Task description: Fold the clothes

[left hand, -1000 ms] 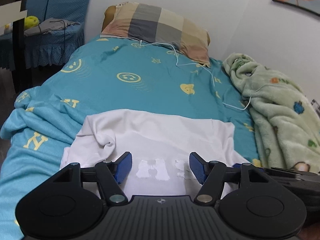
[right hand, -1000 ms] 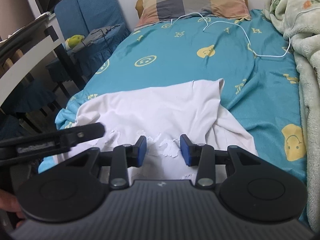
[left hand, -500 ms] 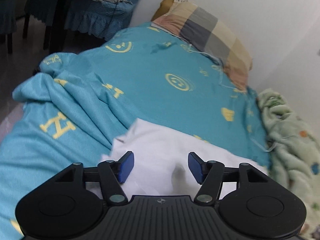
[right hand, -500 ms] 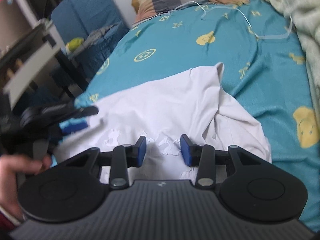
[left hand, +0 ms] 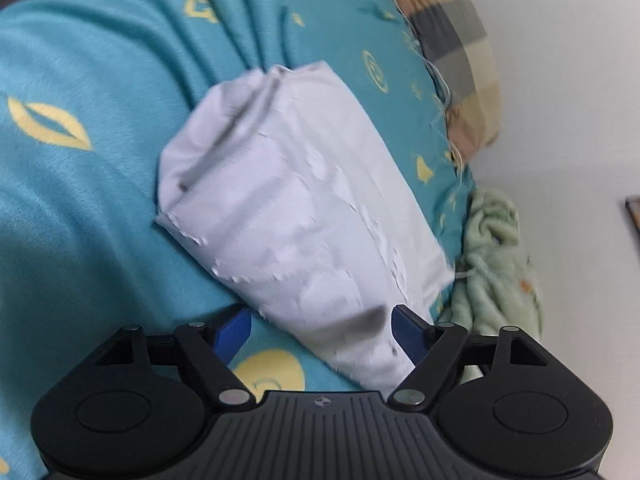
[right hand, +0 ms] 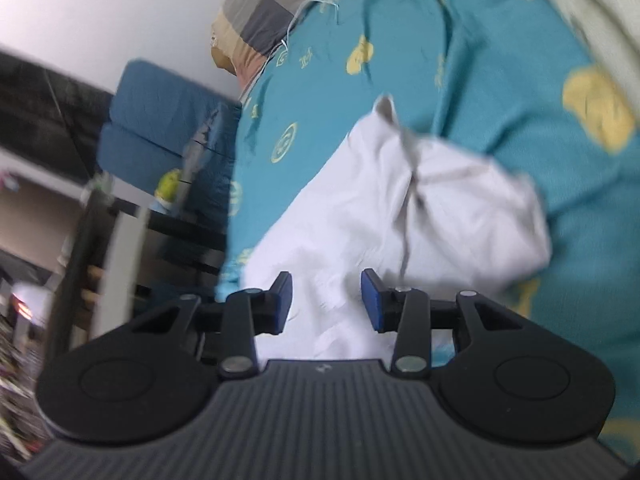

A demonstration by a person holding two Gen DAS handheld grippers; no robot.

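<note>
Left wrist view
Garment: white shirt [left hand: 304, 216] lies on the teal bedspread [left hand: 80, 208] in a long, narrow bundle, running from the near edge away toward the checked pillow [left hand: 452, 48]. Picture is motion-blurred.
Fold state: sides appear turned in, giving a strip; far end is rumpled and rounded, edges uneven. Judged part-done: at least one lengthwise fold is made, the crosswise fold and tidying are left.
Left gripper [left hand: 322, 330]: jaws wide apart, holding nothing.
Position relative to jaws: near end of the shirt sits between the jaws, closer to the right-hand pad; whether the pad touches cloth cannot be told. Left-hand pad is over bare bedspread.
Surroundings: green fleece blanket [left hand: 496, 264] just beside the shirt on the right, against the wall.

Right wrist view
Garment: same white shirt [right hand: 400, 208] seen at a steep tilt, heavily blurred; a grey crease runs down it and one corner bulges to the right.
Right gripper [right hand: 326, 300]: jaws moderately open, nothing gripped.
Position relative to jaws: near part of the shirt lies directly between and beyond the jaws; contact cannot be told.
Surroundings: blue chair [right hand: 160, 120] and dark furniture beside the bed, at the left of the picture.
Remaining work, judged: take hold of an end, fold across, flatten.
</note>
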